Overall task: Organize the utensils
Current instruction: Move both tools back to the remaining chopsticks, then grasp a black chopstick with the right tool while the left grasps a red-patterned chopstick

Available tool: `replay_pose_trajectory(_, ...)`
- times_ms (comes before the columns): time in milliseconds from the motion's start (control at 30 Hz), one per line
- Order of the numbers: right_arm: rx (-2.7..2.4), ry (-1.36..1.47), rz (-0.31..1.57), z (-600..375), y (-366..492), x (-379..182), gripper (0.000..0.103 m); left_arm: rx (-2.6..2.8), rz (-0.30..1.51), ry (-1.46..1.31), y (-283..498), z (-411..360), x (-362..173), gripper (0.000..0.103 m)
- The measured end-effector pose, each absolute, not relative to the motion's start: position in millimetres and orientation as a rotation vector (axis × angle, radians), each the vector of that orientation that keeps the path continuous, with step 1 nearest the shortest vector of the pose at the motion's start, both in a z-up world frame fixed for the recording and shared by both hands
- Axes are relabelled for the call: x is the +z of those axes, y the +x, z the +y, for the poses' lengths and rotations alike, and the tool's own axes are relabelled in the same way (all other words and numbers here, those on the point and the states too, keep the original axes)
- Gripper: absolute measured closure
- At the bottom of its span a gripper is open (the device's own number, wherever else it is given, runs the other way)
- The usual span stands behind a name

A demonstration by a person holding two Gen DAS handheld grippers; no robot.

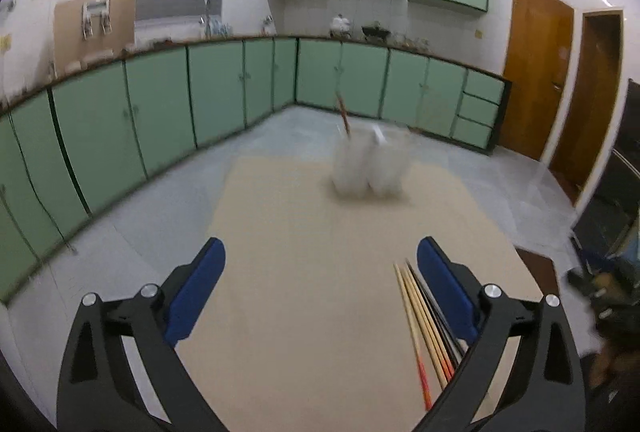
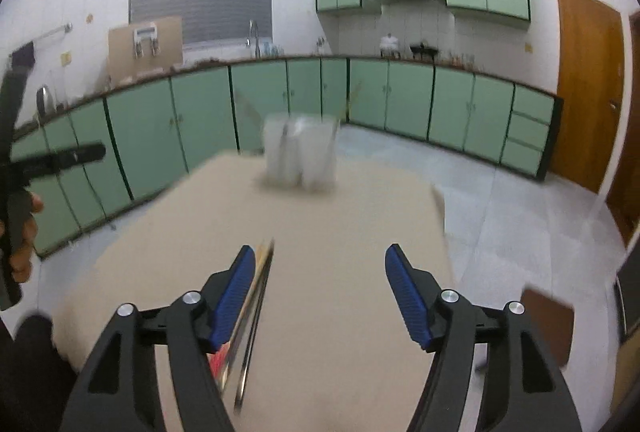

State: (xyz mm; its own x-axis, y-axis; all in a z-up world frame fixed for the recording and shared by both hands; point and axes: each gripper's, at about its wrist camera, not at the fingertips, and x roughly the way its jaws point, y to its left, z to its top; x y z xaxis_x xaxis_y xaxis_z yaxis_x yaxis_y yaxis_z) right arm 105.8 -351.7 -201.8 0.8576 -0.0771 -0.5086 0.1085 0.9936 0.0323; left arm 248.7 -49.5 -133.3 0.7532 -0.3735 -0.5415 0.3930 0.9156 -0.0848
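Several chopsticks [image 1: 425, 324], pale wood and dark, lie side by side on the beige table [image 1: 304, 272], just inside my left gripper's right finger. My left gripper [image 1: 320, 264] is open and empty above the table. A clear utensil holder [image 1: 370, 162] stands at the table's far end with a chopstick standing in it. In the right wrist view the chopsticks [image 2: 254, 316] lie by the left finger of my right gripper [image 2: 320, 268], which is open and empty. The holder [image 2: 300, 156] stands ahead, blurred.
Green cabinets [image 1: 160, 112] run along the walls around a grey floor. Wooden doors [image 1: 536, 72] stand at the right. The table's right edge [image 2: 440, 208] drops to the floor. My left hand-held gripper [image 2: 24, 168] shows at the far left of the right wrist view.
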Motion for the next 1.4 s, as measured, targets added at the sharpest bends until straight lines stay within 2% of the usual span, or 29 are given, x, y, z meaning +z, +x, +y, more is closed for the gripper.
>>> replay_pose_trajectory(67,-0.061,0.083,0.606,-338.0,91.6,-236.7,0.045,-0.421,0.592,0.027,223.7,-46.2,-158.7,0.009)
replay_pose_trajectory(133,-0.044,0.090,0.648,-326.5,82.2,-262.5,0.048,-0.459,0.633,0.043,204.0,-52.1,-187.8,0.009)
replay_pose_trajectory(333,-0.005,0.048,0.753,-305.9,79.8,-305.8,0.066,-0.468,0.648,0.045,174.1,-49.9,-230.7,0.009)
replay_pose_trajectory(933,0.047,0.036,0.745,-298.3,99.3,-311.2,0.071,-0.455,0.676,0.057,178.1,-47.1,-251.4,0.009)
replay_pose_trajectory(1000,0.055,0.026,0.741,-297.3,102.3,-310.9,0.076,-0.464,0.685,0.059,176.7,-50.1,-254.7,0.009)
replay_pose_trajectory(1067,0.055,0.031,0.734,-298.9,105.3,-311.7,0.087,-0.477,0.689,0.067,175.6,-53.7,-256.8,0.009)
replay_pose_trajectory(1100,0.046,0.039,0.734,-302.5,106.8,-311.9,0.096,-0.481,0.689,0.073,175.1,-55.9,-257.5,0.009)
replay_pose_trajectory(1200,-0.009,0.086,0.732,-321.7,107.6,-312.4,0.096,-0.497,0.692,0.096,172.5,-65.9,-263.5,0.011)
replay_pose_trajectory(1333,-0.065,0.164,0.732,-346.4,101.2,-313.0,0.096,-0.526,0.726,0.139,173.2,-85.1,-276.8,0.022)
replay_pose_trajectory(1400,-0.068,0.161,0.730,-346.9,99.0,-313.2,0.096,-0.531,0.741,0.153,173.8,-95.8,-283.2,0.024)
